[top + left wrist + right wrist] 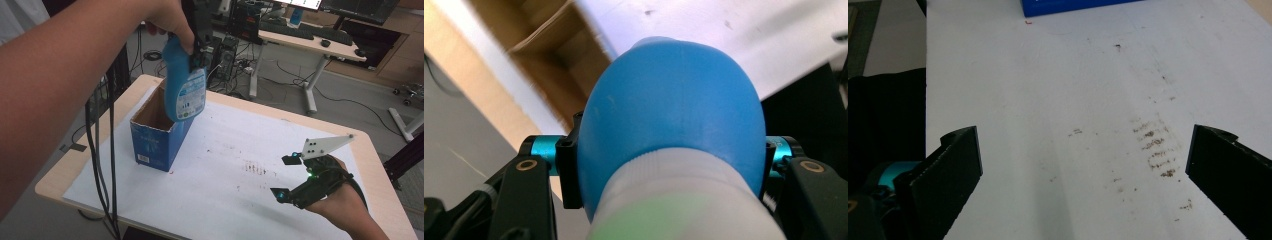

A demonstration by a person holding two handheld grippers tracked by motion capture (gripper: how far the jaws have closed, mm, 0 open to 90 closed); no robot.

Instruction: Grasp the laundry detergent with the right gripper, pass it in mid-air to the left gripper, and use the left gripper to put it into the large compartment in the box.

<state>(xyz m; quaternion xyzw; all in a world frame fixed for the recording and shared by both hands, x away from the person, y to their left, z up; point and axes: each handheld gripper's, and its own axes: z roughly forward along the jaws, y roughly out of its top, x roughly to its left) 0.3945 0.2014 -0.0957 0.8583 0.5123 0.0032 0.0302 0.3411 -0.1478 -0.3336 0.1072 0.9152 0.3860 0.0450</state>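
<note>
Now the left gripper point(192, 56) pinches the blue bottle point(184, 85) above the box point(159, 135). It may catch the rim if lowered crooked; the right gripper point(287, 177) has its jaws spread

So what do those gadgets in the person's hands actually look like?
Each is a black hand-held frame with two flat black fingers and turquoise metal fittings. The right gripper carries a grey three-cornered plate with small dots and a green light. Black cables hang down beside the left gripper. Both forearms are bare.

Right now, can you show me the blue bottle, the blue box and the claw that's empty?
blue bottle point(184, 90): high view, on its label.
blue box point(156, 142): high view, on its front wall.
right claw point(286, 176): high view, midway between its open fingertips.
</note>
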